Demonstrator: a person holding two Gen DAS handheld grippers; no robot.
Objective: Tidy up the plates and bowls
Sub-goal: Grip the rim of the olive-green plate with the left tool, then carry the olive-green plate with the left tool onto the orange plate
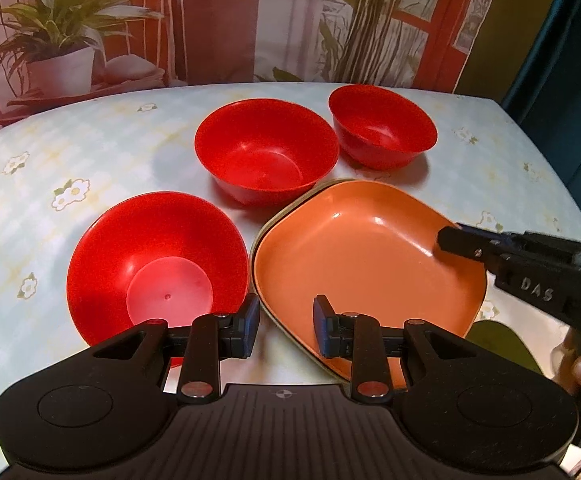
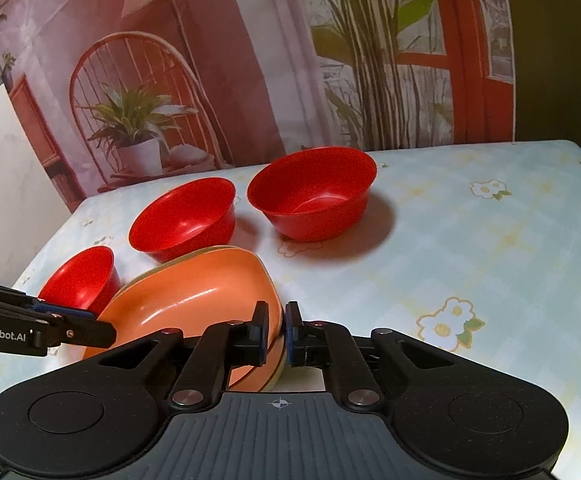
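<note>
Between right gripper [image 2: 276, 334] jaws: orange plate [image 2: 194, 300] rim, clamped.

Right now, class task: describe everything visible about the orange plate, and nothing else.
The orange plate is a shallow, rounded-square dish, glossy like plastic or melamine, and empty. It tops a small stack; paler rims show beneath it. The stack sits on the floral tablecloth, beside the nearest red bowl. The right gripper is closed on the stack's rim, which looks tilted there. The left gripper hovers open at its near-left edge.
</note>
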